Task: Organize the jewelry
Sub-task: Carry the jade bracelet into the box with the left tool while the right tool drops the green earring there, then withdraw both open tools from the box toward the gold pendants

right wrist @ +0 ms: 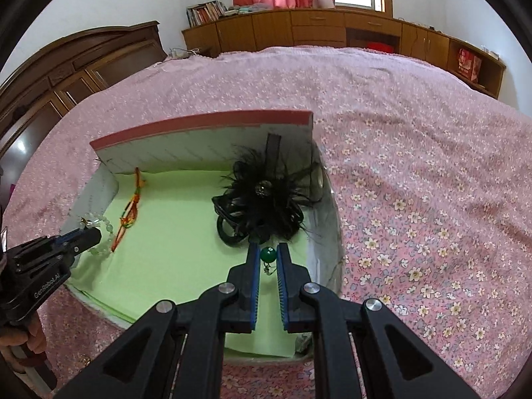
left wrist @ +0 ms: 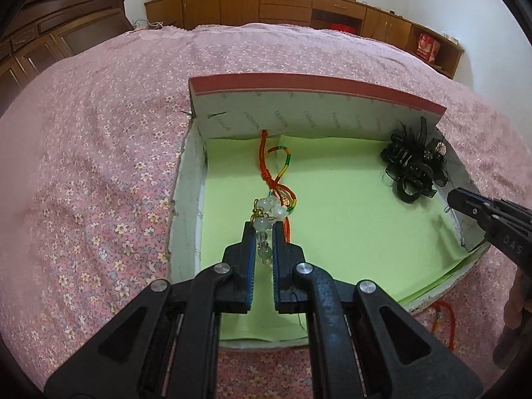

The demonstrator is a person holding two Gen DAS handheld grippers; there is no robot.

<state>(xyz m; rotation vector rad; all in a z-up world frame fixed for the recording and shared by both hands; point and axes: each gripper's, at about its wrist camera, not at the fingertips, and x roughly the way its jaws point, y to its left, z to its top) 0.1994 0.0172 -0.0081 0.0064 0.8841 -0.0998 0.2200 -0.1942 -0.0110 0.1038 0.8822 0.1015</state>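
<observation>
An open box (left wrist: 316, 94) lined with green paper (left wrist: 349, 219) lies on the bed. My left gripper (left wrist: 265, 229) is shut on a pale bead bracelet (left wrist: 266, 211) with a red and multicoloured cord (left wrist: 277, 166), low over the lining. It also shows in the right wrist view (right wrist: 99, 229). A black feathered hair clip (right wrist: 262, 199) sits in the box's far right corner. My right gripper (right wrist: 268, 249) is shut on a green bead pendant (right wrist: 268, 254) just in front of the clip. It enters the left wrist view (left wrist: 465, 199) at the box's right wall.
The box stands on a pink floral bedspread (left wrist: 99, 166). A red cord (left wrist: 445, 319) lies on the bedspread by the box's near right corner. Wooden cabinets (right wrist: 299, 30) and a dark headboard (right wrist: 83, 63) stand beyond the bed.
</observation>
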